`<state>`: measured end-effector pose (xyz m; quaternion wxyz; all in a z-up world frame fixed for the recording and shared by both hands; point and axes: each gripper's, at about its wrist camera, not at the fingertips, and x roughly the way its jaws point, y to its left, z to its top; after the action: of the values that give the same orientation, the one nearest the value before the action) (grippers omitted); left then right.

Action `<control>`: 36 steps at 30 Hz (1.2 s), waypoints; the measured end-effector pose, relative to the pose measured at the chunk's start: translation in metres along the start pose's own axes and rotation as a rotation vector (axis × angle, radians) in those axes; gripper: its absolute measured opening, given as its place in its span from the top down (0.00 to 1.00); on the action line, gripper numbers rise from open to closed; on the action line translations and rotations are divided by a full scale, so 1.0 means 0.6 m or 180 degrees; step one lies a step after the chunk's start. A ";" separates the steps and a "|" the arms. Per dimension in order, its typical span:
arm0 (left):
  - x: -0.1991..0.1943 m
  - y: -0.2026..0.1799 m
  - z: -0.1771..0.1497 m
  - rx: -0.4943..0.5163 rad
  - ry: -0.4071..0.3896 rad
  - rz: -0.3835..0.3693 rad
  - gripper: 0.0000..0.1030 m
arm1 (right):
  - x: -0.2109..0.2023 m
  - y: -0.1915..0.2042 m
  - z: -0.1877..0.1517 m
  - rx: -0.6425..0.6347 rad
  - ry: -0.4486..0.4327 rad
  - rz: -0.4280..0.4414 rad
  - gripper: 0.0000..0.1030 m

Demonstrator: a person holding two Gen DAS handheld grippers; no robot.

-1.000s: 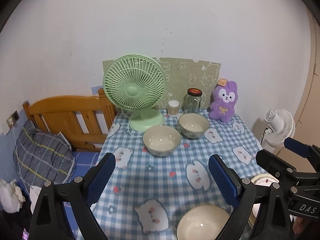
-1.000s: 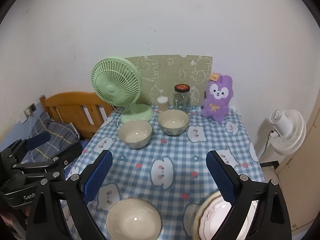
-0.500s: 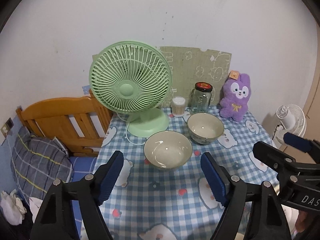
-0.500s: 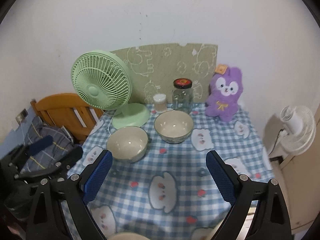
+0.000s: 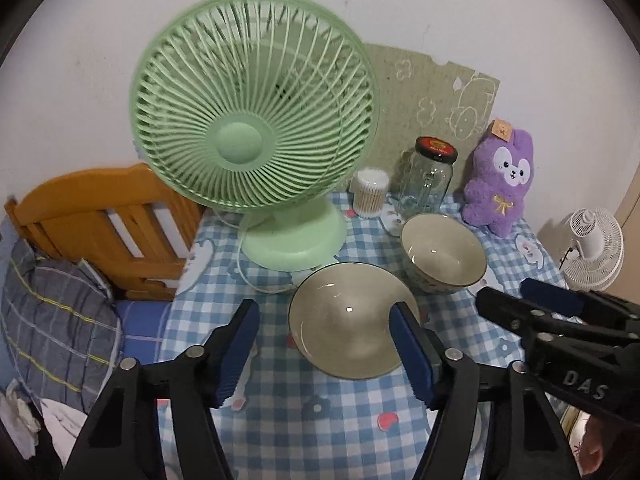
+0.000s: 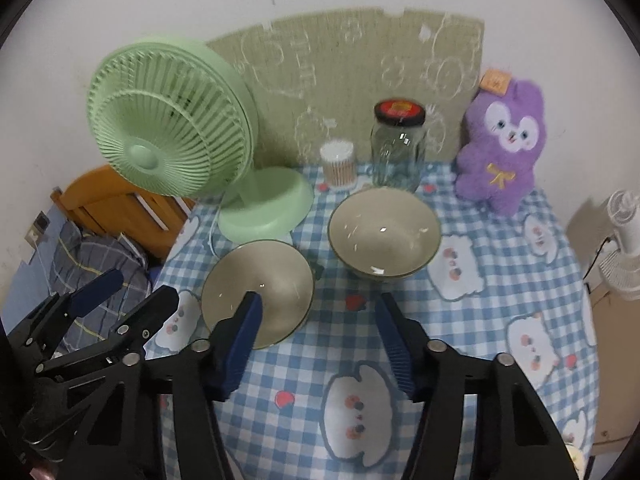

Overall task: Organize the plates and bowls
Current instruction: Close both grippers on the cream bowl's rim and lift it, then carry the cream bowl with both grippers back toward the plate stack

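Now both tongs close above two empty bowls (image 6: pixel 384 232), gripping nothing

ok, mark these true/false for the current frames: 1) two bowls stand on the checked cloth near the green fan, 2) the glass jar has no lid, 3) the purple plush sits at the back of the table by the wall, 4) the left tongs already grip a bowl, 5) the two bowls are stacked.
1) True. The near bowl and the far bowl both stand on the checked cloth by the green fan.
2) False. The glass jar has a dark lid with a red top.
3) True. The purple plush sits at the back by the wall.
4) False. The left tongs are closing, but nothing is clamped; the near bowl lies just ahead.
5) False. The bowls stand side by side, apart.
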<state>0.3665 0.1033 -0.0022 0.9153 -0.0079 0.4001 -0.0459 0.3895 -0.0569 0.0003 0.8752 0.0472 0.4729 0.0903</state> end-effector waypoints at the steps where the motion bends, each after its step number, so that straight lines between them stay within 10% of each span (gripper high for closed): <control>1: 0.010 0.002 0.002 0.0009 0.0016 0.0039 0.37 | 0.015 0.003 0.003 -0.0021 0.0035 -0.0029 0.42; 26: 0.185 0.031 -0.022 -0.0077 0.0611 0.0120 0.86 | 0.190 0.025 -0.007 -0.0176 0.0551 -0.0212 0.87; 36: 0.188 0.029 -0.024 -0.0015 0.0602 0.0143 0.92 | 0.187 0.029 -0.002 -0.0240 0.0512 -0.0280 0.88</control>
<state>0.4336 0.1105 -0.0957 0.8742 0.0033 0.4850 -0.0248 0.4467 -0.0170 -0.0890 0.8387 -0.0140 0.5395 0.0730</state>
